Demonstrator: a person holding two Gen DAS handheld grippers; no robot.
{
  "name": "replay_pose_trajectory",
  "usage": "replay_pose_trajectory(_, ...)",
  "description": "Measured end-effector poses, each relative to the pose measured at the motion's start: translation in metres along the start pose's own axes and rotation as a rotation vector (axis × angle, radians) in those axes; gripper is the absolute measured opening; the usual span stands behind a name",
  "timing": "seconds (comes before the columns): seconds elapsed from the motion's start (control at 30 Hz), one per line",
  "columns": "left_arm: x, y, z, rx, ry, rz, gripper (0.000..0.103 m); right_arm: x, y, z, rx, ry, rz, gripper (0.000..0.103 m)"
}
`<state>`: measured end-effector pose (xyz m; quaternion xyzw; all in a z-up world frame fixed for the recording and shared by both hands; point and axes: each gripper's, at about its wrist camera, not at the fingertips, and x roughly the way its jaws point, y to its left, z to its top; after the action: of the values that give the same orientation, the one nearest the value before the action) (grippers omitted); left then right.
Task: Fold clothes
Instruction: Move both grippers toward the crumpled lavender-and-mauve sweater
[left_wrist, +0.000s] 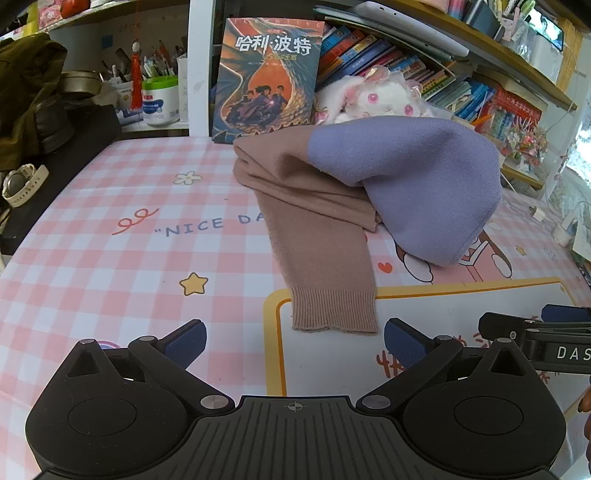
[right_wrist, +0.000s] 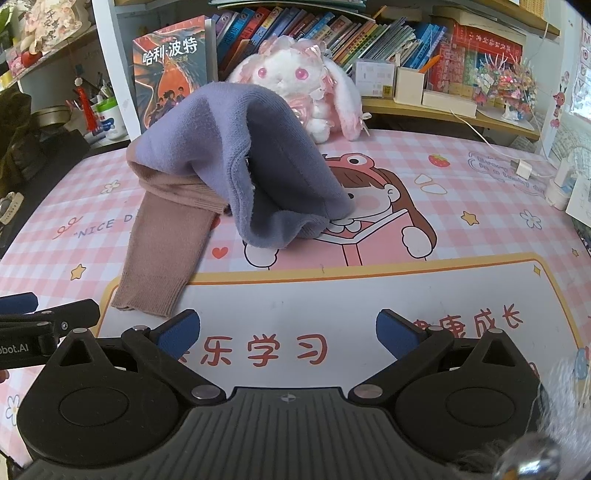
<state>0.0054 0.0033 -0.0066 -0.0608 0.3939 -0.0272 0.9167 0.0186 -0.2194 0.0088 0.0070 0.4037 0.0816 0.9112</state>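
On my left feed the mat (left_wrist: 110, 229) over the bench reads "NICE DA" before the sweater (left_wrist: 354, 192) covers the rest, and the book (left_wrist: 266, 79) standing at the far edge carries the Chinese title 哈利·波特. On my right feed the near white panel of the mat shows red characters 乐学习 and 康成长. The other gripper's body reads "DAS" at the right edge of my left feed, and "obot.AI" at the left edge of my right feed.

My left gripper (left_wrist: 294, 341) is low and level over the near part of the bench, its blue fingers (left_wrist: 186, 343) spread wide apart with nothing between them. My right gripper (right_wrist: 288, 332) sits just beside it to the right in the same pose, fingers (right_wrist: 397, 332) wide apart and empty too.

The sweater lies mid-bench in a loose heap, purple body bunched and humped up, with a tan sleeve (left_wrist: 325, 266) running from the heap toward me, its ribbed cuff (left_wrist: 334, 314) nearest, resting on the edge of the white panel just ahead of the left fingers. A white and pink plush rabbit (right_wrist: 295, 85) sits just behind the heap against the bookshelf (right_wrist: 369, 33).
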Motion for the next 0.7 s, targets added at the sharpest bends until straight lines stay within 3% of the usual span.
replay_pose_trajectory(0.7,0.0086,0.0044,0.0024,0.014,0.021,-0.019,0.103,0.0047,0.0036,0.0023,0.008,0.011,-0.014,0.103)
